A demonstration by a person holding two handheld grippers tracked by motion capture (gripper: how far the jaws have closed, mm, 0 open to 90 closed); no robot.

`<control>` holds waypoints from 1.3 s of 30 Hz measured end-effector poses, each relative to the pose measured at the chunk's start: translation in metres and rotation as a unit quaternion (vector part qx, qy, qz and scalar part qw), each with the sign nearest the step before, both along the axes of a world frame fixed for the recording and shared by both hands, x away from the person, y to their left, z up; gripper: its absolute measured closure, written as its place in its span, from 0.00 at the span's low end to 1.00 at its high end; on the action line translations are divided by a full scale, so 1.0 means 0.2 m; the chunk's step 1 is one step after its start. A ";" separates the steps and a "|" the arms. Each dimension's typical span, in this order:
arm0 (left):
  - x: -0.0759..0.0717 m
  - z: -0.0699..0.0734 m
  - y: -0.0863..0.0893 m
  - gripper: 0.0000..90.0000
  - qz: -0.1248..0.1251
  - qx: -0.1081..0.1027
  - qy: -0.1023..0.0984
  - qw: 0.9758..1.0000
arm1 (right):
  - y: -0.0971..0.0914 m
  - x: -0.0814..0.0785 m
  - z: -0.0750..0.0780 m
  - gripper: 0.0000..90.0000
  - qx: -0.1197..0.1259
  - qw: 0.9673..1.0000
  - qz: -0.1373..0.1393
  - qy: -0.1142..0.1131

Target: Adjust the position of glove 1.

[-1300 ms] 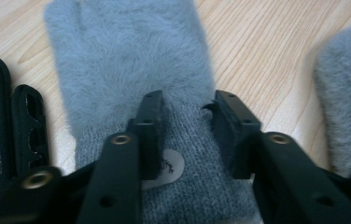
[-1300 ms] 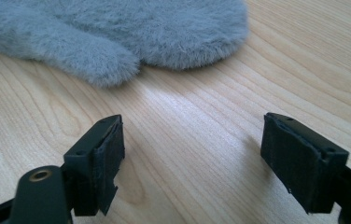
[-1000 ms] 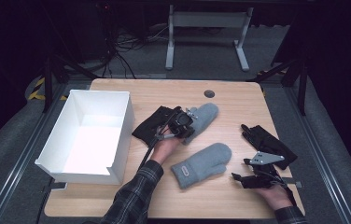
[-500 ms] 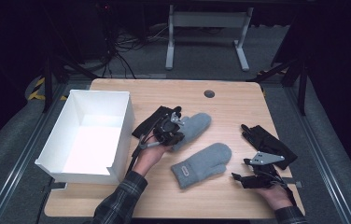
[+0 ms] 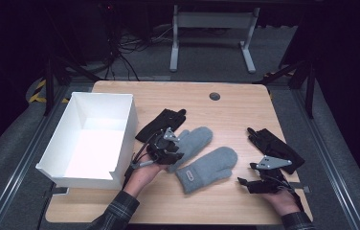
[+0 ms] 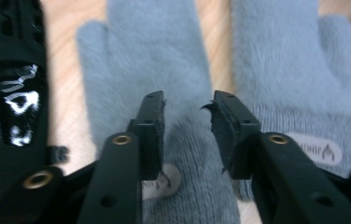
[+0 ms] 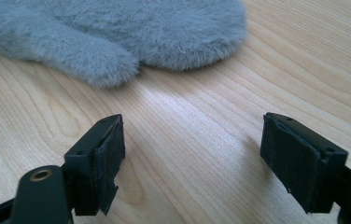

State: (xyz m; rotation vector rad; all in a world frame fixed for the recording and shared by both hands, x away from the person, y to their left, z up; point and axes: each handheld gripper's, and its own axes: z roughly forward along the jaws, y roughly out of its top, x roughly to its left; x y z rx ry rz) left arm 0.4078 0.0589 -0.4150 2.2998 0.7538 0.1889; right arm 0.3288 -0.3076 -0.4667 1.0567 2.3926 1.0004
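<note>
Left hand-held gripper (image 5: 172, 149) over left mitten (image 5: 192, 143) cuff, jaws just parted, gripping nothing; right hand-held gripper (image 5: 245, 182) wide open, empty, on surface (image 5: 226, 103)

The left gripper (image 5: 164, 145) hides the cuff of one grey mitten (image 5: 192, 143); a black glove (image 6: 10, 93) is cut off at the left gripper view's edge, its white print blurred.

The wooden table (image 5: 235, 103) carries a white box (image 5: 94, 139), grey mittens (image 5: 209, 165) and black gloves (image 5: 274, 146).

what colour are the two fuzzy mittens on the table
Grey-blue, both mittens; the left gripper view shows it best.
</note>
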 end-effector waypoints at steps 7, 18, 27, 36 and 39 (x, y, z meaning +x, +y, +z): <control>0.14 0.01 -0.01 0.70 0.029 -0.013 0.004 0.999 | 0.00 0.00 0.00 0.25 0.000 1.000 0.002 -0.001; 0.29 -0.12 0.04 0.70 0.063 0.000 0.039 0.997 | 0.00 0.00 0.00 0.25 0.001 1.000 0.003 -0.001; 0.30 -0.18 0.01 0.79 0.049 0.002 0.058 0.997 | 0.00 0.00 0.00 0.25 0.000 1.000 0.003 -0.001; 0.28 -0.14 -0.01 0.96 0.039 0.016 0.046 0.998 | 0.00 0.00 0.00 0.25 0.000 1.000 0.003 -0.001; 0.28 -0.12 -0.01 0.97 0.033 0.011 0.042 0.998 | 0.00 0.00 0.00 0.25 0.000 1.000 0.003 -0.001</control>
